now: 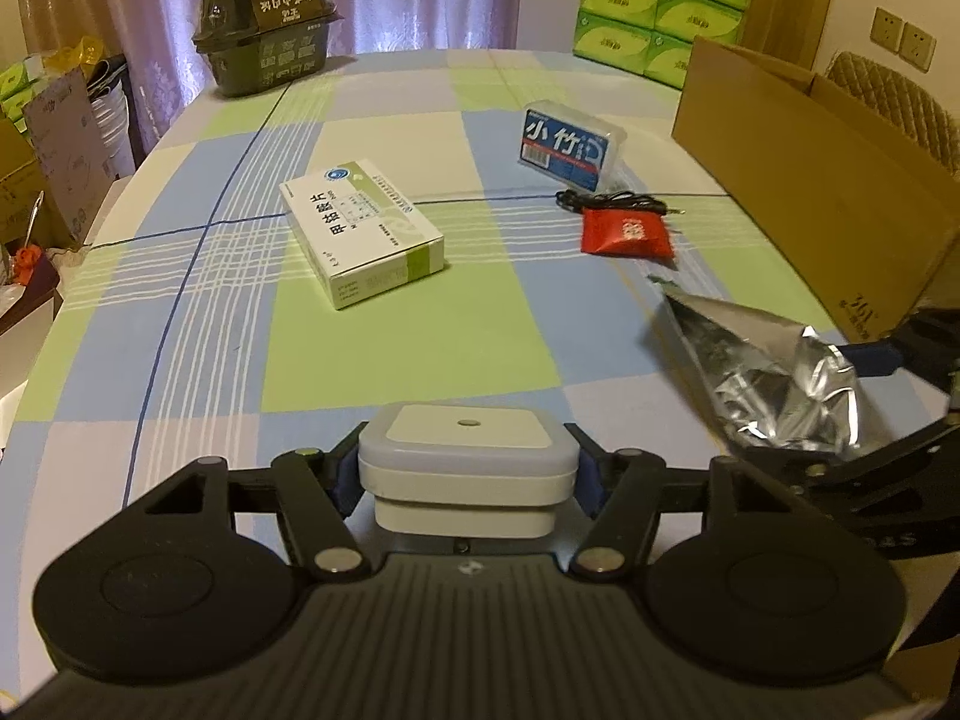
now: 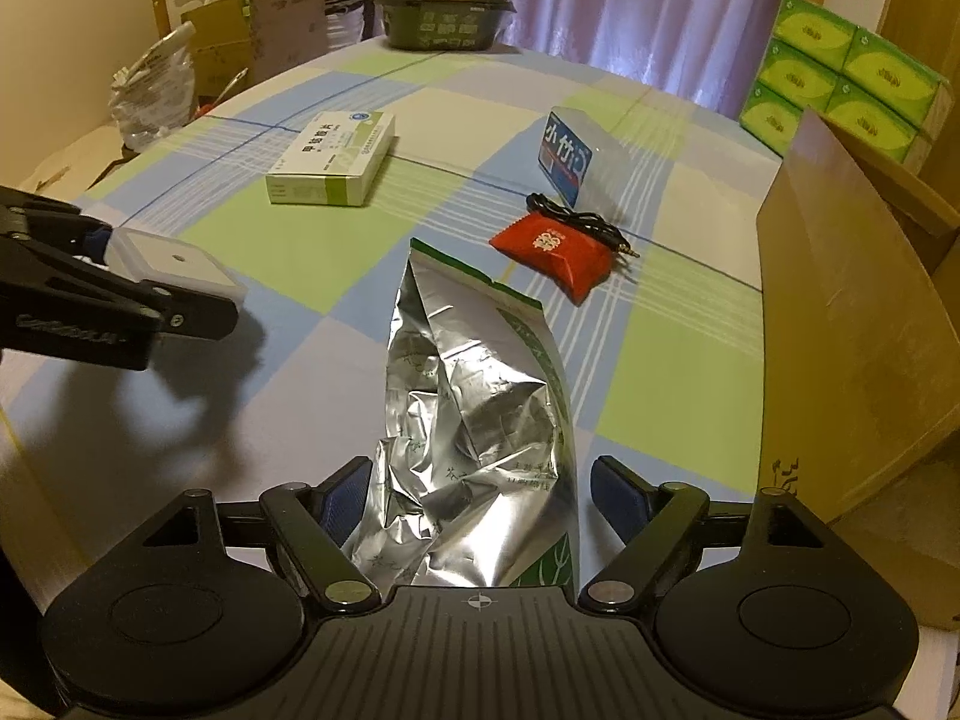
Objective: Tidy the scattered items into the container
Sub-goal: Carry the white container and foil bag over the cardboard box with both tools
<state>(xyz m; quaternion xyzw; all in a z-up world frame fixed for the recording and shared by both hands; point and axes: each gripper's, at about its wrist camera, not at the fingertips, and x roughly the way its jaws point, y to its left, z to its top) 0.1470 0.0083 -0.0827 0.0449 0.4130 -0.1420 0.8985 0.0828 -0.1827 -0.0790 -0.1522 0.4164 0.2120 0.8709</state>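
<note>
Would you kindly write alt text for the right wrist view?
The right tool brackets a crumpled silver foil bag on a checked tablecloth, its right pad apart from the foil. Beyond lie a red pouch, black cable and white-green carton; a brown cardboard box stands right.

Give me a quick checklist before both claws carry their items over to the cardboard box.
1. Left claw shut on the white night light: ok.
2. Right claw gripping the foil bag: cannot tell, a gap shows at the right pad.
3. Cardboard box open on top: ok.
4. Box interior free: cannot tell.
5. Red packet and black cable clear of the bag: ok.
</note>
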